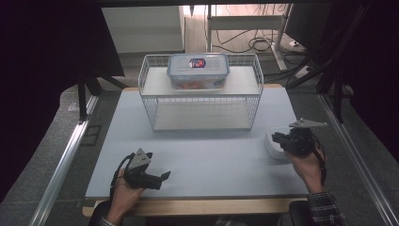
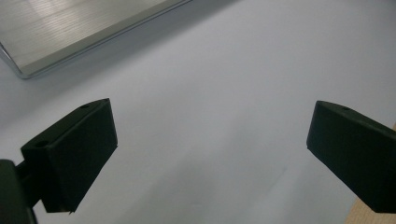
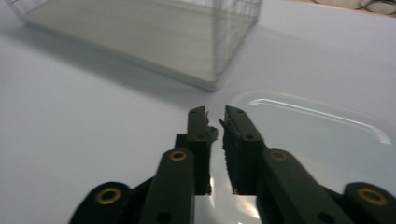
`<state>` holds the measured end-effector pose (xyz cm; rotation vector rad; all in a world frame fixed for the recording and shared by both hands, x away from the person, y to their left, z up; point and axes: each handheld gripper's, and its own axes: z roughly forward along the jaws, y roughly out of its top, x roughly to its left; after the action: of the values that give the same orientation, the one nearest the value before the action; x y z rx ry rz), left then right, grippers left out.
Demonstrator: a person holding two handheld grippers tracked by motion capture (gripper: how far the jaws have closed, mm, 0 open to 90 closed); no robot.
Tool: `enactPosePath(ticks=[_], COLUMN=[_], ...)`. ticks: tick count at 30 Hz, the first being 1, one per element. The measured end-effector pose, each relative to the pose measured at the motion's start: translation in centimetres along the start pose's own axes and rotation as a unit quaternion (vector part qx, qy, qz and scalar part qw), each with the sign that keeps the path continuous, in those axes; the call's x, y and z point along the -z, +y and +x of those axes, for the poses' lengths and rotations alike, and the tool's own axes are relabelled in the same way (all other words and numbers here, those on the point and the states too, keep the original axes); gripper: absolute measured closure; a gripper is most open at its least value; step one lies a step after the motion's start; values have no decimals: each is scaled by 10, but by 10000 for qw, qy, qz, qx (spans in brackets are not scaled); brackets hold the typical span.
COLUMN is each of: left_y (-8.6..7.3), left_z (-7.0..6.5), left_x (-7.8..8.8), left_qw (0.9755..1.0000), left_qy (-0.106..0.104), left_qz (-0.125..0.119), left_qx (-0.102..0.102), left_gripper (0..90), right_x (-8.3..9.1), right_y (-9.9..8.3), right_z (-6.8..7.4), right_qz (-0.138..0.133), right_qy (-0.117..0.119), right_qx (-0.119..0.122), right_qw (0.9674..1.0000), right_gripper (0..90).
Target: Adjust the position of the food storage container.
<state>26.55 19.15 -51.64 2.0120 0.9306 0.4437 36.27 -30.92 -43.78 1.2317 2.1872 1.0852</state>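
A clear shallow plastic container (image 1: 272, 147) lies on the pale mat (image 1: 202, 155) at the right. My right gripper (image 1: 276, 138) hovers over it and points left; in the right gripper view its jaws (image 3: 217, 122) stand almost together, with a thin slit between them, above the clear container's (image 3: 317, 140) near corner. Whether its rim is pinched I cannot tell. My left gripper (image 1: 163, 176) rests low at the front left. Its fingers (image 2: 74, 154) stand wide apart over bare mat, holding nothing.
A white wire rack (image 1: 201, 92) stands at the back middle of the mat, with a blue-lidded food box (image 1: 198, 69) on its top shelf. The rack's corner (image 3: 212, 70) is just ahead of the right gripper. A metal rail (image 1: 66, 160) runs along the table's left side.
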Motion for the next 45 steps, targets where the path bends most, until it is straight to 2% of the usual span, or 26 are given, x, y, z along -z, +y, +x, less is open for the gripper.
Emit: enactPosePath(ticks=[1, 2, 3, 4, 5, 6, 7, 8, 10, 11, 12, 15, 16, 19, 23, 24, 26, 30, 33, 37, 39, 45], left_y=[0, 1, 1, 1, 1, 2, 2, 1, 2, 2, 2, 2, 2, 2, 2, 2, 2, 3, 2, 2, 2, 3], left_z=[0, -1, -1, -2, -2, -2, -2, -3, -3, -3, -3, -3, -3, -4, -4, -4, -5, -5, -6, -6, -7, -9], left_x=[0, 0, 0, 0, 0, -1, -1, -2, -3, -3, -3, -4, -4, -5, -5, -5, -5, -6, -6, -6, -6, -7], left_qw=[10000, 10000, 10000, 10000, 10000, 10000, 10000, 10000, 10000, 10000, 10000, 10000, 9999, 9999, 9999, 9998, 9998, 9998, 9998, 9997, 9996, 9992], left_qy=[0, 13, 13, -1, -1, -9, -9, -16, -11, -11, -17, -18, -10, -5, -26, -32, -22, -10, 4, 25, 52, 61], left_qz=[0, -1, -1, -3, -3, 26, 26, 52, 52, 52, 42, 55, 75, 73, 96, 91, 75, 73, 88, 108, 125, 135], left_qx=[0, -18, -18, -40, -40, -75, -75, -78, -80, -80, -60, -57, -73, -94, -107, -145, -164, -184, -189, -200, -243, -374], left_gripper=[15, 15, 15, 15, 15, 15, 16, 16, 17, 18, 18, 19, 19, 19, 22, 22, 23, 25, 26, 27, 27, 28], right_x=[0, 2, 2, 4, 4, 5, 5, 6, 9, 9, 11, 12, 11, 6, 1, -2, -5, -11, -12, -14, -16, -20], right_y=[0, -1, -1, -2, -2, -4, -4, -5, -7, -7, -7, -8, -9, -12, -17, -21, -24, -27, -26, -26, -25, -24], right_z=[0, -12, -12, -24, -24, -35, -35, -44, -53, -53, -61, -67, -74, -83, -92, -98, -102, -103, -99, -90, -80, -60], right_qz=[0, -39, -39, -67, -67, -57, -57, -60, -69, -69, -63, -68, -66, 23, 136, 199, 264, 333, 373, 381, 417, 477], right_qy=[0, -167, -167, -295, -295, -462, -462, -589, -693, -693, -857, -967, -1075, -1227, -1334, -1403, -1397, -1284, -1304, -1141, -966, -653], right_qx=[0, -99, -99, -220, -220, -287, -287, -386, -486, -486, -508, -548, -596, -626, -663, -698, -754, -775, -745, -766, -773, -721], right_qw=[10000, 9998, 9998, 9993, 9993, 9985, 9985, 9975, 9964, 9964, 9950, 9938, 9924, 9905, 9887, 9874, 9870, 9881, 9880, 9898, 9914, 9941], right_gripper=[820, 861, 861, 880, 880, 889, 889, 892, 893, 893, 895, 896, 897, 897, 898, 897, 897, 897, 898, 898, 898, 898])
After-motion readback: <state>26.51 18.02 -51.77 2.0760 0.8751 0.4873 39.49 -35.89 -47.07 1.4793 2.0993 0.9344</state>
